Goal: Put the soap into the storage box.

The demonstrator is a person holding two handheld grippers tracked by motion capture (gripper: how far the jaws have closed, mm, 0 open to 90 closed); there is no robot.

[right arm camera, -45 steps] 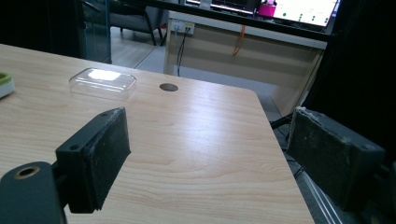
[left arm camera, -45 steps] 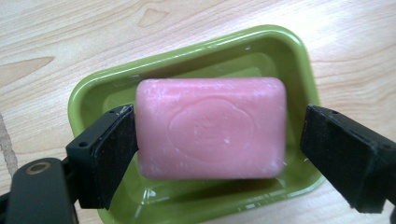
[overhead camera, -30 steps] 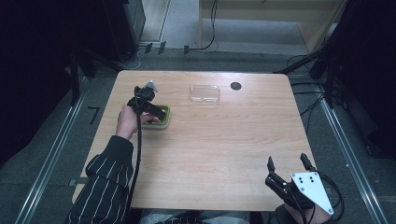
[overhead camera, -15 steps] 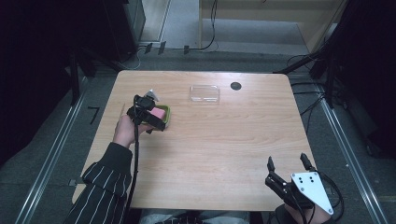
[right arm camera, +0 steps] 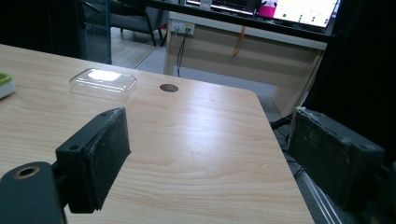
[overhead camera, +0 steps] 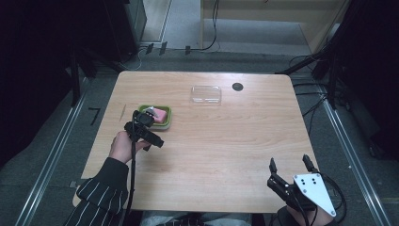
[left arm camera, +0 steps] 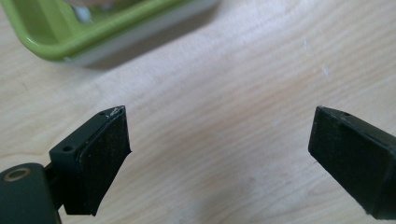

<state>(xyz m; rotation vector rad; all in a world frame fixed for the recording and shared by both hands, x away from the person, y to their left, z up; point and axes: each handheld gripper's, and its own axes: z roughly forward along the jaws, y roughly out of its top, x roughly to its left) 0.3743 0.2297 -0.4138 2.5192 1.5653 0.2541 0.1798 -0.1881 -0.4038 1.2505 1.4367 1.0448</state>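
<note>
Your left gripper (overhead camera: 147,136) hangs wide open and empty just beside the green tray (overhead camera: 165,123), your right gripper (overhead camera: 288,165) equally agape near the table (overhead camera: 226,141) edge.

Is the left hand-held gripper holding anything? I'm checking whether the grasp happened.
No. In the left gripper view, the left hand-held gripper has its jaws spread wide with bare wooden table between them.

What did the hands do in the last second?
The left gripper pulled back from over the green tray toward the person, and its jaws are open and empty. The tray with the pink thing inside stayed put, as did the clear lid and the right gripper at the table's near edge.
</note>
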